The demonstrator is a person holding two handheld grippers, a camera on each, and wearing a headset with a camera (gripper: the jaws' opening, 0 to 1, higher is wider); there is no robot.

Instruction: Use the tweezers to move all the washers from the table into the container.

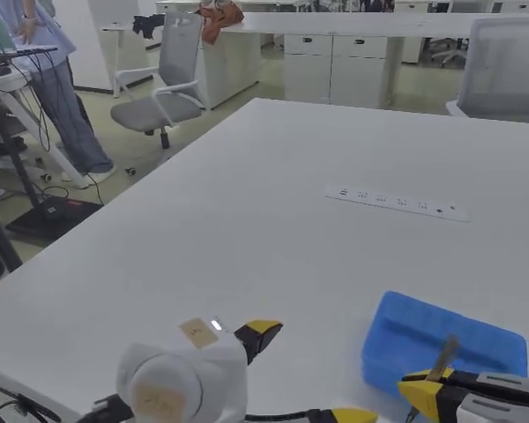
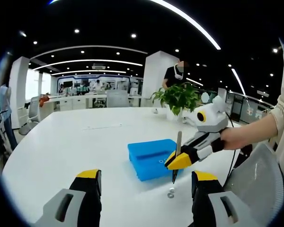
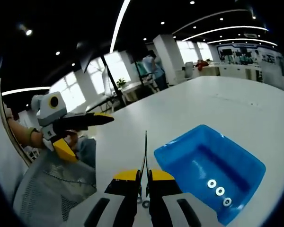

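Washers (image 3: 220,191) in container (image 3: 180,163) on table (image 3: 217,106)

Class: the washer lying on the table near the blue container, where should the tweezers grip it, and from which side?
Probably its rim, one tip through the hole and one outside, coming from above. The washer lies flat on the table, leaving little edge to pinch from the side, and the tweezers hang tip-down near it.

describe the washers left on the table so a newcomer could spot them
On the white table, find the blue container. Just off one corner, right under the tip of the tweezers clamped in the right gripper, lie small silver washers. Unlike the three washers inside the container, these sit on bare tabletop.
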